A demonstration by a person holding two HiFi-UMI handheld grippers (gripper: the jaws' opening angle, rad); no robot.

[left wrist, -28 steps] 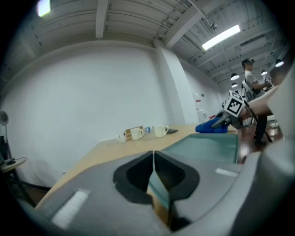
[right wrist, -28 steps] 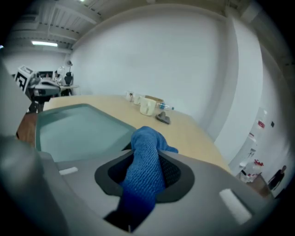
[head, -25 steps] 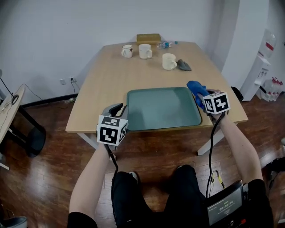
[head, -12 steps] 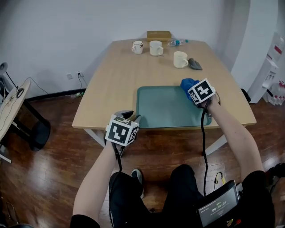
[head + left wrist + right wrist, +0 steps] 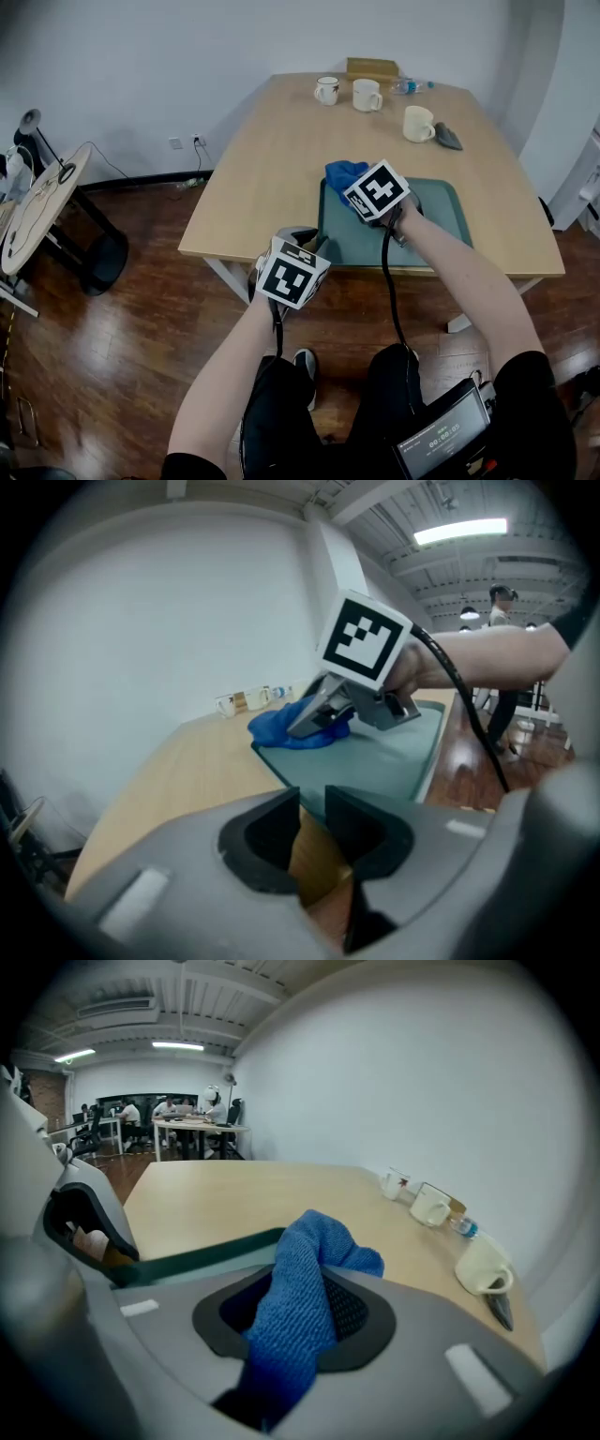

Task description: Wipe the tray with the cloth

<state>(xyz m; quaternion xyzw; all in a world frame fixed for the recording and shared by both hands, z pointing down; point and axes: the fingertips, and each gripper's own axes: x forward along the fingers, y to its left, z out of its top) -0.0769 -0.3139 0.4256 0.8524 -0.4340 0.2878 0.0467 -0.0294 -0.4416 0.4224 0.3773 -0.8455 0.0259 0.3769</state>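
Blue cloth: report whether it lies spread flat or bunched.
Bunched: the blue cloth is crumpled in a wad, pinched in the right gripper over the tray.

Right claw (image 5: 351, 186) dragged cloth (image 5: 338, 172) leftward across tray (image 5: 439, 217).

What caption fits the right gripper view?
Right gripper clamps the blue cloth at the green tray's edge, mugs beyond on the table.

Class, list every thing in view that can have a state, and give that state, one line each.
Right gripper: shut on the blue cloth.
Blue cloth: bunched, resting at the tray's far-left corner.
Left gripper: jaws just closing, narrowly apart, gripping nothing.
Tray: flat on the table.
Three mugs: upright.
Water bottle: lying down.
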